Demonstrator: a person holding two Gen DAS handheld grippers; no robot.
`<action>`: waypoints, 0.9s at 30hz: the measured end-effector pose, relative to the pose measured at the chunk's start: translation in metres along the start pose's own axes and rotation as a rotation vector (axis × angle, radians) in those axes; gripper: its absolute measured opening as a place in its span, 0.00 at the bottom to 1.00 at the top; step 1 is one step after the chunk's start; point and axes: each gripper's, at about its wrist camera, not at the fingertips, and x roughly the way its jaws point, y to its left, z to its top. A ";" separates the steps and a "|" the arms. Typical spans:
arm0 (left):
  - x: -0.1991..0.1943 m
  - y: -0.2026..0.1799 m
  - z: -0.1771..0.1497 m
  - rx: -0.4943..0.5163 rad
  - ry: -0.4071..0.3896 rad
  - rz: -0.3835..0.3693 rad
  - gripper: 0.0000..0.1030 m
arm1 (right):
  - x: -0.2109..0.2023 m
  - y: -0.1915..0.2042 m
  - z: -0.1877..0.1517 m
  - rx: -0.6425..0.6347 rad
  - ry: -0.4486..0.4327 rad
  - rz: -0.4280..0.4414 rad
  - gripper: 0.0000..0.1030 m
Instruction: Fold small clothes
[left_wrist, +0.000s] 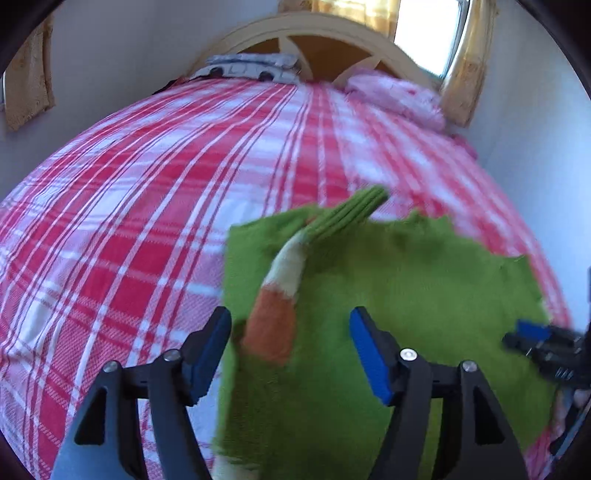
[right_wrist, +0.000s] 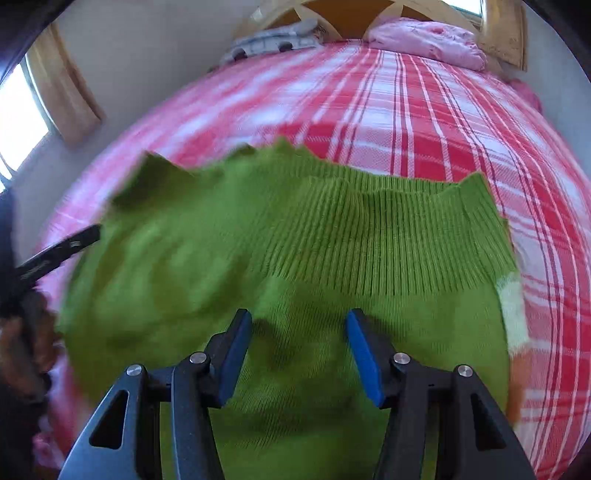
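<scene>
Over the green sweater on the plaid bed, both my grippers — left, right — gape wide, holding nothing.

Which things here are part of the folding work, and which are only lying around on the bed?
For the job:
green sweater
its striped sleeve, folded across the body
left gripper, open
right gripper, open

Just lying about:
pink bedding
car-print pillow
plaid bedspread underneath

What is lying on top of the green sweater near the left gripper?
A sleeve with orange, cream and green bands lies across the green sweater. What the sweater hides of the checked bedspread cannot be seen.
</scene>
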 end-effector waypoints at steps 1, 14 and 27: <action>0.006 0.005 -0.004 -0.014 0.018 -0.005 0.68 | 0.004 0.001 0.005 -0.007 -0.017 -0.028 0.53; -0.014 0.005 0.030 0.021 -0.056 0.026 0.79 | 0.015 -0.024 0.049 0.121 -0.116 -0.068 0.53; 0.033 0.064 0.037 -0.174 0.087 0.210 0.92 | -0.060 -0.047 -0.066 0.101 -0.070 -0.031 0.53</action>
